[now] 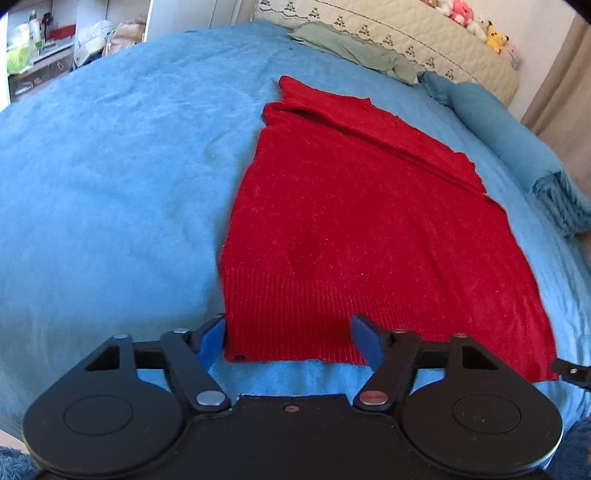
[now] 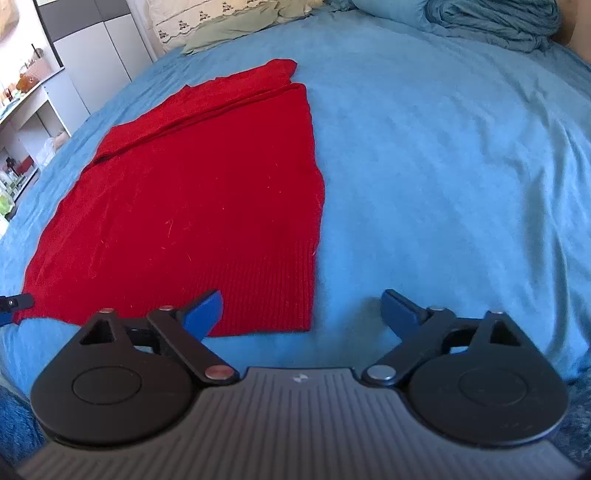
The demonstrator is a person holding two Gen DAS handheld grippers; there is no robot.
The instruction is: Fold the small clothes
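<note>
A red knit sweater (image 1: 354,221) lies flat on the blue bedspread (image 1: 110,166), its sleeves folded in and its ribbed hem nearest me. My left gripper (image 1: 288,341) is open and empty, its blue fingers straddling the hem's left corner. In the right wrist view the sweater (image 2: 192,199) lies to the left. My right gripper (image 2: 301,314) is open and empty at the hem's right corner, left finger over the rib, right finger over the bedspread (image 2: 443,166). The other gripper's tip shows at each view's edge.
A folded green garment (image 1: 351,48) and a beige quilted cover (image 1: 424,33) lie at the bed's far end. A rolled blue blanket (image 1: 517,147) lies at the right. Plush toys (image 1: 476,22) sit on the cover. Shelves (image 1: 40,48) stand beyond the bed's left side.
</note>
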